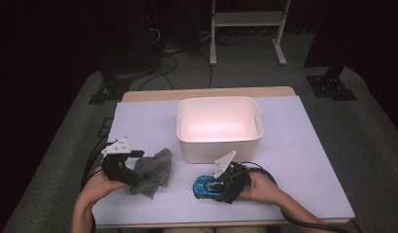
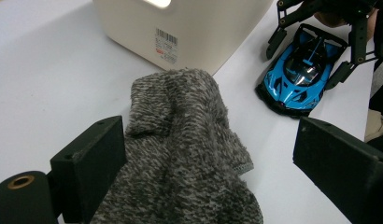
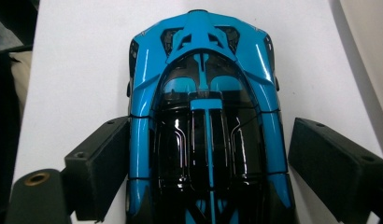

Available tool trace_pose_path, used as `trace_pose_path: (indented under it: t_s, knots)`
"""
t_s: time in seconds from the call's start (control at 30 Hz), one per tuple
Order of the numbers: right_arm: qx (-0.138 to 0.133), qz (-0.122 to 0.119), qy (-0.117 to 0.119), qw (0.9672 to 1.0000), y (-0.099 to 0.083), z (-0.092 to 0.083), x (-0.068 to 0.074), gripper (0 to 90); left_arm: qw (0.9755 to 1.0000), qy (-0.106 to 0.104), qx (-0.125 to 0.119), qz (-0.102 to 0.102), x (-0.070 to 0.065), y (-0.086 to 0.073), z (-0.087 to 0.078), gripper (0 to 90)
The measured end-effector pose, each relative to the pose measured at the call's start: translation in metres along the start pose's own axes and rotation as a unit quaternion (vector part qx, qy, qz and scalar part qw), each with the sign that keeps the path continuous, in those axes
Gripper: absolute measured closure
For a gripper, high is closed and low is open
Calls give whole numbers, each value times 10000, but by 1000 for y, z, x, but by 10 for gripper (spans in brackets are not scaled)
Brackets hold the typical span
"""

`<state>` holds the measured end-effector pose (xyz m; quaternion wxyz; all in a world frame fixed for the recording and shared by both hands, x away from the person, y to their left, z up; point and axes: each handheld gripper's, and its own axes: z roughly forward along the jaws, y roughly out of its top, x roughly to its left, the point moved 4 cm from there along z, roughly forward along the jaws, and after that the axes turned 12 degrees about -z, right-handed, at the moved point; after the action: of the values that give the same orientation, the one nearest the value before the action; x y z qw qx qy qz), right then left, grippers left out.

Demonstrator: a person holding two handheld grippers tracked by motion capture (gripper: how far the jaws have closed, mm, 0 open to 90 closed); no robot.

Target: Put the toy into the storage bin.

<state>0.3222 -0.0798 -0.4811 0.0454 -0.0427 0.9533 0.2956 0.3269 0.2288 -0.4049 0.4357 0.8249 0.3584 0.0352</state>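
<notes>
The right gripper [image 1: 220, 186] stands wide open astride the blue toy car [image 1: 205, 186], a jaw on each flank and neither pad clearly pressing, so the car's long axis runs straight along the gripper's own line. The car sits on the desk [image 1: 304, 160] just in front of the white bin [image 1: 219, 128]. Farther left, the left gripper [image 1: 134, 167] is open too, over the grey knit cloth [image 1: 153, 172].
</notes>
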Motion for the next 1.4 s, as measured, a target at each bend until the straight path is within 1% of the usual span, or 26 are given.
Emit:
trace_pose_path:
  t_s: [0.07,0.2,0.3,0.33,0.37,0.4,0.5,0.63,0.83,0.9,0.93,1.07,1.2,1.23,1.3,1.33,1.4]
  knots:
    - [13,1,-46,10000,0,0,1,134,10000,2,3,3,0,0,0,85]
    - [-78,2,-98,9999,-2,0,2,144,10000,1,1,10,0,0,-1,85]
    - [-142,51,-113,9998,-4,-1,4,183,10000,3,-28,-10,0,0,-1,85]
    - [-142,22,-115,9998,-4,-2,4,211,10000,1,-24,-3,0,0,0,85]
    - [-144,-22,-52,9999,-3,-4,5,247,10000,1,-10,10,0,0,0,85]
    - [-155,-100,-93,9998,-3,-3,6,247,10000,-1,0,10,-1,0,0,85]
    - [-189,-84,-61,9998,-3,-3,5,248,10000,-6,1,15,-1,0,1,85]
    - [-221,-74,-87,9997,-4,-4,5,249,10000,-2,6,23,0,0,1,85]
    - [-257,-121,-62,9996,-4,-4,5,250,10000,5,-4,7,0,-1,1,85]
    - [-276,-100,-32,9996,-4,-5,5,250,10000,5,-11,3,0,0,1,85]
    - [-270,-113,-59,9996,-4,-5,5,250,10000,3,-11,6,0,0,1,85]
    - [-290,-106,5,9995,-3,-7,5,254,10000,2,-12,2,0,-1,1,85]
    - [-242,-178,15,9995,0,-10,5,254,10000,0,7,8,0,-1,2,85]
    - [-217,-163,20,9996,0,-10,5,254,10000,1,5,9,0,-1,1,85]
    - [-241,-159,81,9995,-1,-10,5,254,10000,-3,-14,0,0,-1,1,85]
    - [-257,-142,53,9996,-1,-10,5,255,10000,5,-24,-1,1,-1,0,85]
    - [-293,-109,99,9995,-1,-11,4,255,10000,6,-41,-17,1,-1,0,85]
